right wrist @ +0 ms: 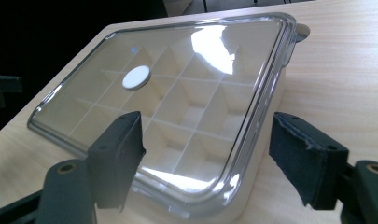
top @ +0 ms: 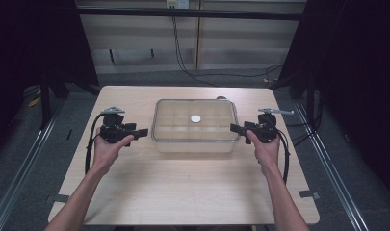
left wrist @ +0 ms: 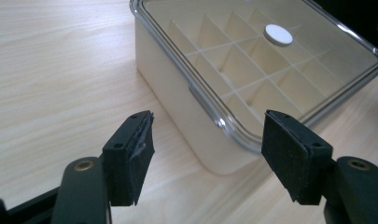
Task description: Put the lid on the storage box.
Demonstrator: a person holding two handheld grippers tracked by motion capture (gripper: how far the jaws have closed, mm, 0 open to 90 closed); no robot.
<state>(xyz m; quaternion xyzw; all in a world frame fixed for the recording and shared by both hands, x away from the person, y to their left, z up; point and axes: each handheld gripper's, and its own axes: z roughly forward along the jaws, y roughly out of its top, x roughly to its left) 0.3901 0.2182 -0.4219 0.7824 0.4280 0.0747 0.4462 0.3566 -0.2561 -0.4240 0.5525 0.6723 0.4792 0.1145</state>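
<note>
My left gripper [left wrist: 207, 156] has its jaws wide apart and they hold nothing. Between them, a little beyond the pads, I see the near corner of the compartment box [left wrist: 177, 98], apart from both pads. My right gripper [right wrist: 205, 163] also has its jaws wide apart, with nothing gripped; the opposite end of the same box lies between and just beyond them, and the edge of the clear lid [right wrist: 177, 93] passes close to the pad on my left side in the right gripper view, though I cannot tell if they touch. The box stands on the light wooden worktop [top: 183, 187], with one gripper at each short end. Beyond the jaws, through the lid, I see the white dividers, and farther on a small white round disc [left wrist: 278, 34] near the lid's middle.
</note>
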